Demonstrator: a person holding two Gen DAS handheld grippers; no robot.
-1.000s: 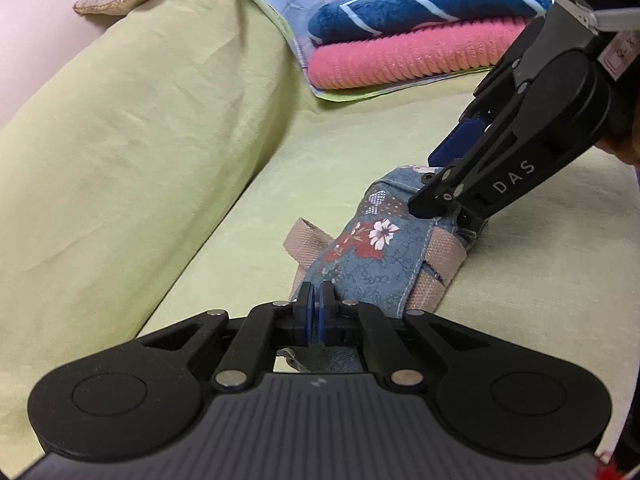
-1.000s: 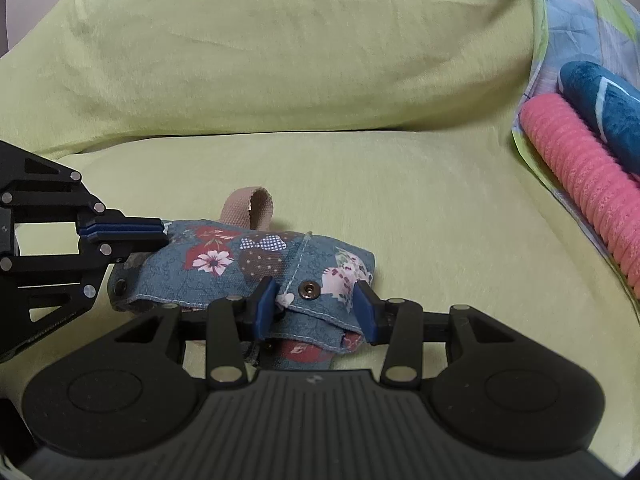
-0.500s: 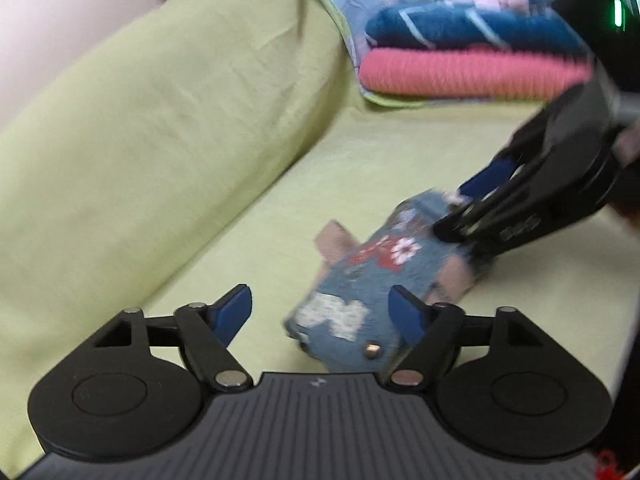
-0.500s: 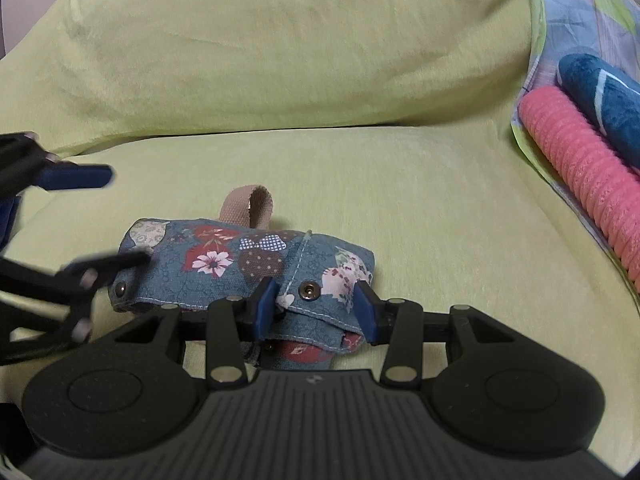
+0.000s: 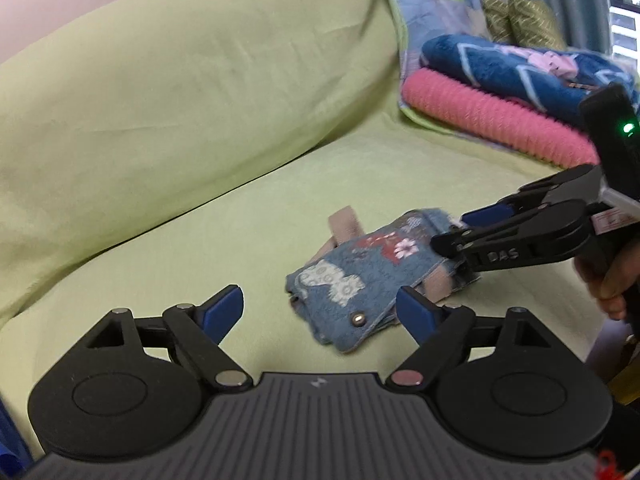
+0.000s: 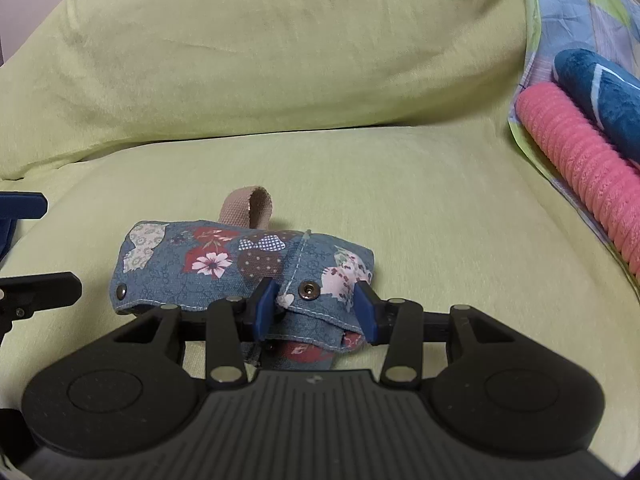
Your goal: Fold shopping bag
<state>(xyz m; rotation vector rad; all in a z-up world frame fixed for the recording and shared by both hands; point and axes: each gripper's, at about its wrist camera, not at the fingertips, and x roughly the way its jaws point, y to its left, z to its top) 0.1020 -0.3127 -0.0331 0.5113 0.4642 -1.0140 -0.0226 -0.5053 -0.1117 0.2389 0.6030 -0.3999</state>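
Looking along my left gripper point(image 5: 320, 310), I see its jaws spread wide, holding nothing, with the folded shopping bag point(image 5: 372, 276) lying on the green sofa seat point(image 5: 240, 220) just ahead. Along my right gripper point(image 6: 316, 308), the fingers point(image 6: 264, 308) sit on either side of the bag's snap flap point(image 6: 316, 296), partly parted.

The bag's point(image 6: 248, 268) near edge is hidden behind the right claw point(image 6: 316, 308) — whether the fingers touch the cloth cannot be told. In the left wrist view the bag point(image 5: 360, 276) is blurred, its right end covered by the right claw point(image 5: 448, 236). The towels point(image 6: 592, 128) are cut off by the right edge — the left claw point(image 6: 28, 240) by the left.
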